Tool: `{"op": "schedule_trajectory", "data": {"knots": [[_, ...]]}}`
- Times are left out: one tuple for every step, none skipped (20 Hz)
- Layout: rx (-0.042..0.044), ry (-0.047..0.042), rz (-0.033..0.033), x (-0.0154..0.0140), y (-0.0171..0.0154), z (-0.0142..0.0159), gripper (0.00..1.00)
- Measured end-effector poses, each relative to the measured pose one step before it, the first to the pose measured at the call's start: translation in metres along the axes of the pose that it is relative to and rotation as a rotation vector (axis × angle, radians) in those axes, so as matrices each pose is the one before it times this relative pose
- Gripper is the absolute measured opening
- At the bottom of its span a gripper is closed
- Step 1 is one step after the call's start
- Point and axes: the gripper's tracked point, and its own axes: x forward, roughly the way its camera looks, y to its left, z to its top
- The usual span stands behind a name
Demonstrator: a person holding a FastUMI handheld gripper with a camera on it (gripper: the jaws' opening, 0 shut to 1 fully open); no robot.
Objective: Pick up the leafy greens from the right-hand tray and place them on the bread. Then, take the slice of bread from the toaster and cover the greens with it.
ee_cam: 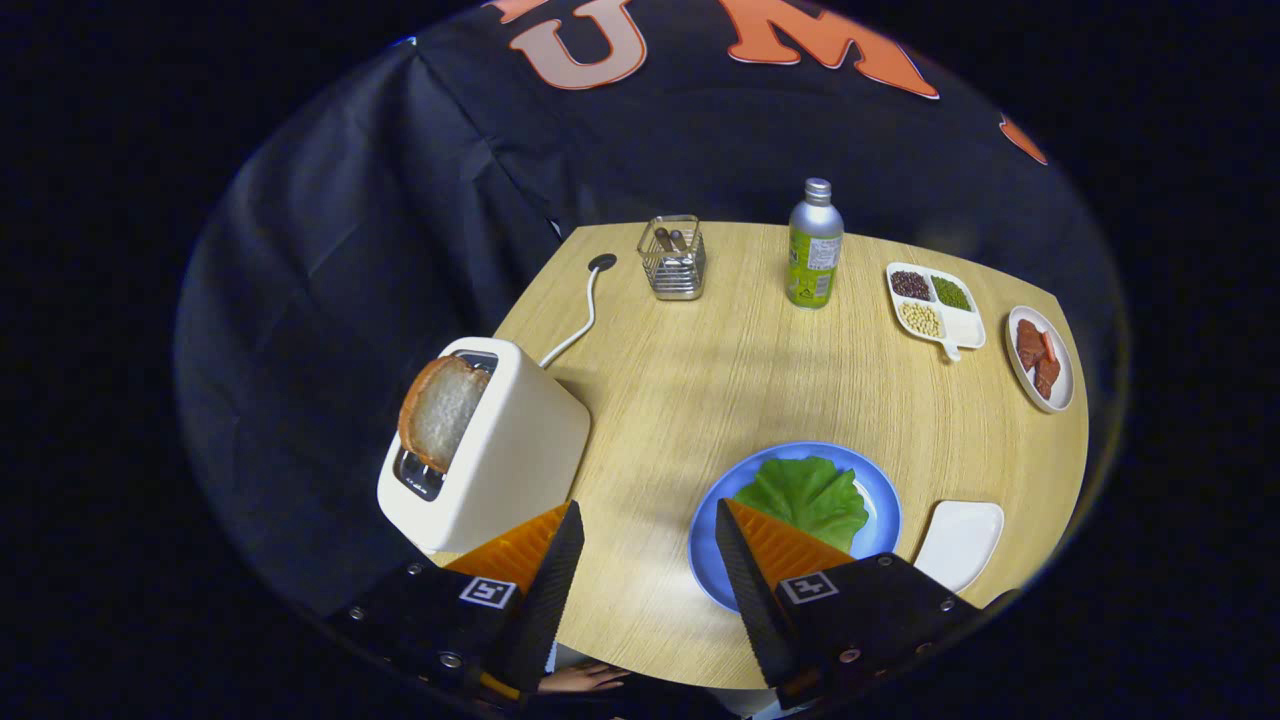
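Leafy greens [808,497] are lying flat on the blue plate [884,500], which is sitting near the bench's [700,380] front edge; any bread beneath them is hidden by the leaf. The wooden bench is carrying everything else. The white toaster [500,460] is standing at the bench's left edge, with a slice of bread [438,412] sticking up out of its slot and tilting outward, and its white cord [580,325] is running back toward the far left corner. The tool [645,530] is hovering above the front edge with its two fingers spread wide apart and gripping nothing; the left finger is sitting just beside the toaster's lower corner, and the right finger is overlapping the near rim of the blue plate, just short of the greens. An empty white tray [958,543] is resting just to the right of the blue plate, near the front right corner. A green-labelled metal bottle [814,258] is standing upright at the back edge. A wire holder [673,258] is standing to the bottle's left. A divided white dish [936,307] with three kinds of beans is lying toward the back right. A small round plate [1040,358] with reddish pieces is sitting at the right edge.
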Motion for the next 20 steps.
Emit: {"op": "schedule_trajectory", "data": {"knots": [[-0.00836,-0.01215,0.00470,-0.00256,0.00919,0.00673,0.83],[-0.01252,-0.01369,-0.00080,-0.00195,0.00810,0.00603,0.85],[-0.01381,-0.00731,-0.00341,-0.00127,0.00807,0.00500,0.88],[-0.01075,-0.00088,0.00296,-0.00103,0.00875,0.00316,0.89],[-0.00558,0.00315,0.01220,0.00174,0.01072,0.00046,0.93],[-0.00425,0.00392,0.00888,0.00094,0.01335,0.00130,0.93],[-0.00986,0.00613,0.00756,0.00228,0.01031,0.00074,0.93],[-0.01133,0.00773,0.00558,0.00283,0.00816,0.00216,0.93],[0.00212,0.00559,0.00640,0.00119,0.00718,0.00238,0.93],[0.01121,0.00476,0.00831,0.00261,0.00848,0.00222,0.93],[0.00977,0.00334,0.00683,0.00205,0.00772,0.00353,0.91],[0.00558,0.00000,0.00360,0.00064,0.00595,0.00444,0.91],[-0.00042,0.00363,0.00259,0.00130,0.00553,0.00394,0.90],[-0.00244,0.00515,0.00197,0.00192,0.00633,0.00298,0.90],[-0.00371,0.00334,0.00102,0.00265,0.00628,0.00348,0.90],[-0.00106,0.00471,-0.00163,0.00303,0.00490,0.00228,0.90],[0.00207,0.01065,-0.00302,0.00496,0.00487,0.00051,0.89],[-0.00148,0.01337,0.00035,0.00622,0.00314,-0.00102,0.89],[-0.00130,0.01091,-0.00186,0.00544,0.00293,0.00020,0.88],[0.00183,0.00886,-0.00523,0.00604,0.00286,-0.00052,0.88]]}}
